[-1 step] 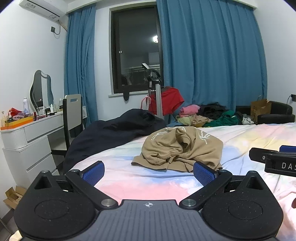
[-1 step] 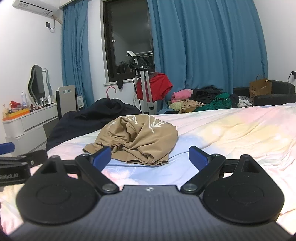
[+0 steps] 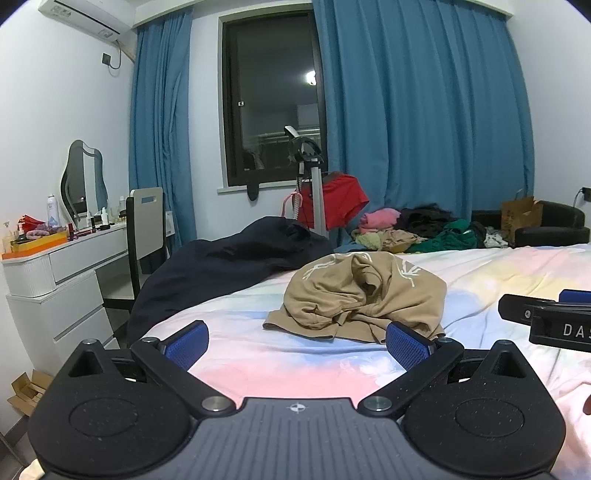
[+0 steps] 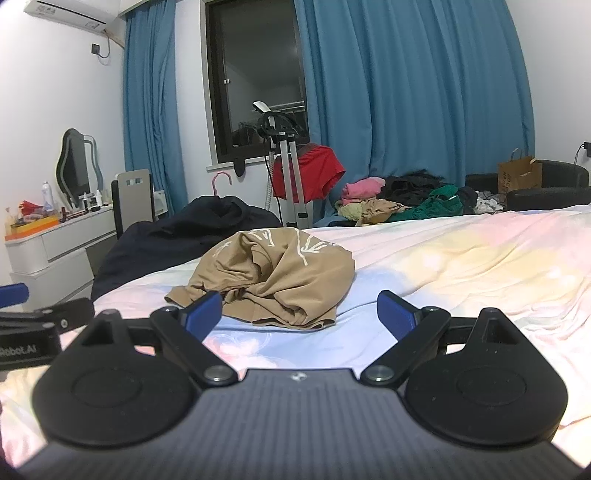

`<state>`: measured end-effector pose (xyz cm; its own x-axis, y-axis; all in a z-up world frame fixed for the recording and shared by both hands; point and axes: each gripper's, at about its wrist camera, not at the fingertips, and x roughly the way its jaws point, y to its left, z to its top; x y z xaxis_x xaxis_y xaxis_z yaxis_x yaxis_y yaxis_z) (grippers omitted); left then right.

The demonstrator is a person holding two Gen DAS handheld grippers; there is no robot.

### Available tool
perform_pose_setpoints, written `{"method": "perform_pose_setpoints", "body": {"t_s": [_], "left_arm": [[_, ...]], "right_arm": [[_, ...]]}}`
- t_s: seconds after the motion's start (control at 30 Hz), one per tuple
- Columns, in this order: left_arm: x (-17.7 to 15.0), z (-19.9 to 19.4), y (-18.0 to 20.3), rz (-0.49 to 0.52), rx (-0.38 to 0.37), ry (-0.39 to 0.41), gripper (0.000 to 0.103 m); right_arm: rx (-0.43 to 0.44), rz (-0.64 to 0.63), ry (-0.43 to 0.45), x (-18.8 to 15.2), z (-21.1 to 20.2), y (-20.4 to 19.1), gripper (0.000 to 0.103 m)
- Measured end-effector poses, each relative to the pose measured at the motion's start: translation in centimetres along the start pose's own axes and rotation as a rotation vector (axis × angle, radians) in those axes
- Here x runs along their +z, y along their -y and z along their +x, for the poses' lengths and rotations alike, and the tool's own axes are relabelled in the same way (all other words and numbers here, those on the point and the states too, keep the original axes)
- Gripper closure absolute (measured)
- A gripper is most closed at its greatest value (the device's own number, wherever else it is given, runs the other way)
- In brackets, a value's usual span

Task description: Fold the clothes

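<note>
I see white walls, blue curtains (image 3: 424,110) flanking a dark window (image 3: 271,99), an air conditioner (image 3: 85,14) upper left, and a white dresser (image 3: 55,280) with a mirror (image 3: 83,181) and a chair (image 3: 146,221).

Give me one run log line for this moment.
stage: approach | left gripper: open, empty | right gripper: open, empty | tan garment: crumpled on bed
</note>
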<state>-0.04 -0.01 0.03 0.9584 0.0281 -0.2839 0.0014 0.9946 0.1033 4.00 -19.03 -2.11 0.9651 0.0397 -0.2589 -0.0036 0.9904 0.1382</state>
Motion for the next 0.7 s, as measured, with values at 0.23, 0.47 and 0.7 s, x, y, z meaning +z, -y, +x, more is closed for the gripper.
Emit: {"method": "perform_pose_setpoints", "body": {"t_s": [0.23,0.47,0.7], "left_arm": [[0.10,-0.14,-0.14,0.004,0.002,-0.001,0.000],[-0.11,-0.31,-0.21,0.008,0.003,0.003,0.000],[-0.03,-0.38,-0.22,0.011,0.006,0.004,0.000]], "right_arm": [[-0.005,-0.011,-0.004,-0.05,-0.16,0.04,0.011],[-0.010,-0.012,-0.007,-0.38,0.17,-0.15,0.011],[-0.011,-0.008,-0.008,-0.31,0.35,-0.18,0.011]]}}
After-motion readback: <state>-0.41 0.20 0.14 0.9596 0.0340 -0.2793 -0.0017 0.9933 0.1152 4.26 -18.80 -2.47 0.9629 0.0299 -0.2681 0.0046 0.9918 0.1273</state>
